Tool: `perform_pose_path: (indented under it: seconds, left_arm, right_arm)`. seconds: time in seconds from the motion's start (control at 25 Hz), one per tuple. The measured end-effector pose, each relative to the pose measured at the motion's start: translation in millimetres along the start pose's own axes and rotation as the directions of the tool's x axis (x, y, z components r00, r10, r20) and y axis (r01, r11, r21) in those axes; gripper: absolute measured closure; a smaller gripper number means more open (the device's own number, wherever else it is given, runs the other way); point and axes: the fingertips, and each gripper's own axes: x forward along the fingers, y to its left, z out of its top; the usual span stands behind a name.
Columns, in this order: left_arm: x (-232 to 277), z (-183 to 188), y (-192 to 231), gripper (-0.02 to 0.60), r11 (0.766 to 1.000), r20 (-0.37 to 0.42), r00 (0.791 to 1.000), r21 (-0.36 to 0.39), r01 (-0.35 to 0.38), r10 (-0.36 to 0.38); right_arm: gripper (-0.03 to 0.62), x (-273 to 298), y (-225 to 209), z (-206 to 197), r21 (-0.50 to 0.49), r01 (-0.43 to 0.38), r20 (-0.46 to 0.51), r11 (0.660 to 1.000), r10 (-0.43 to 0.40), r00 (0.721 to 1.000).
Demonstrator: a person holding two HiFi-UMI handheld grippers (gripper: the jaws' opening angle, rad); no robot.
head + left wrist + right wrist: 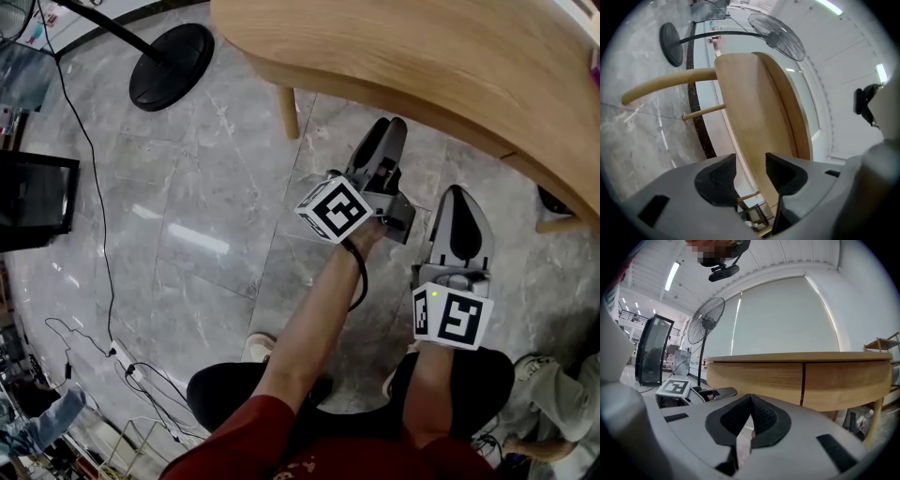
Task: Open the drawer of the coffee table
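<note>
Left gripper (386, 141) fingers open, empty, rolled sideways, aimed at coffee table (422, 66) edge, probably lining up on the drawer (757, 377), flush in the apron, not yet opened. Right gripper (459, 199) fingers closed on nothing, parked alongside.

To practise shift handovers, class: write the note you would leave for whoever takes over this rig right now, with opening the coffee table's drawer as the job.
Left hand-held gripper: open, empty, pointing at the coffee table, close to its edge.
Right hand-held gripper: shut, empty, short of the table.
Drawer front: flush with the panel beside it, so closed.
Done: approach only.
Left to do: grip the drawer and pull it open.
</note>
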Motion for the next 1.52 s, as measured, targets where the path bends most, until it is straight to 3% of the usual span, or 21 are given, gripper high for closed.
perform_pose_path:
  seconds: [0.12,0.36,0.56,0.88,1.52]
  left_arm:
    - [2,6,9,0.393,0.99,0.085,0.996,-0.141,0.03,-0.018]
    - [14,15,5,0.371,0.955,0.185,0.976,-0.247,0.162,-0.118]
    - [19,19,7,0.359,0.944,0.211,0.963,-0.25,0.217,-0.166]
    - [21,21,2,0.385,0.894,0.275,0.916,-0.264,0.363,-0.291]
    - [-10,20,-7,0.402,0.864,0.292,0.901,-0.299,0.405,-0.321]
  right_arm:
    - [0.599,-2,1,2,-0.008,-0.01,0.004,1.0,0.01,1.0]
    - [0.599,-2,-2,2,-0.011,-0.014,-0.004,1.0,0.014,1.0]
    - [0.599,-2,-2,0,-0.017,-0.021,-0.005,1.0,0.021,1.0]
    - [0.599,-5,-4,-1,-0.032,-0.016,-0.013,0.999,0.016,1.0]
    - [0.599,-9,-1,9,-0.054,0.011,0.012,0.998,-0.011,1.0]
